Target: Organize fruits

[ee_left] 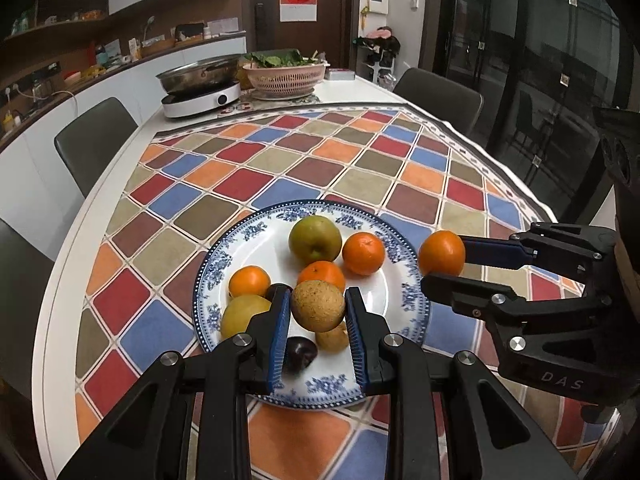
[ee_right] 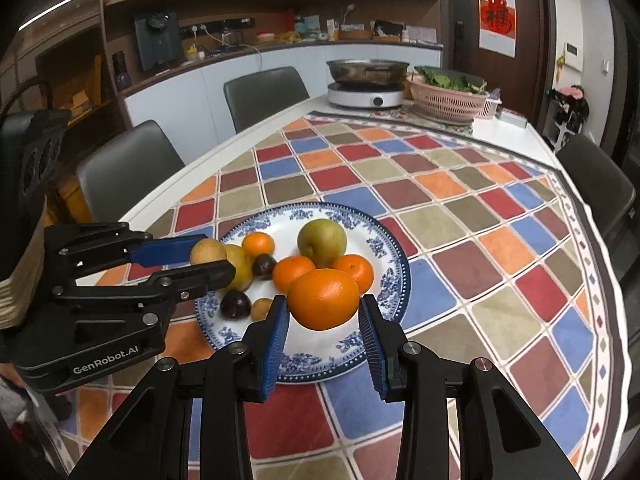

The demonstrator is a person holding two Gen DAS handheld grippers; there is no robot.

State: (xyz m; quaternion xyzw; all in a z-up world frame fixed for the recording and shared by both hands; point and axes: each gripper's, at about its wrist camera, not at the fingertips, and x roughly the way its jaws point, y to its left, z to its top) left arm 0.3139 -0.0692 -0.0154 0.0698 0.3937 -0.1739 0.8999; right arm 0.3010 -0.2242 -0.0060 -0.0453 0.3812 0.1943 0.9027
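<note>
A blue-and-white plate lies on the checked tablecloth and holds a green pear, several mandarins, a yellow pear, dark plums and a small brown fruit. My left gripper is shut on a brown russet fruit above the plate's near side. My right gripper is shut on an orange, held above the plate's right rim.
At the table's far end stand an induction cooker with a steel pan and a pink basket of greens. Grey chairs stand around the table.
</note>
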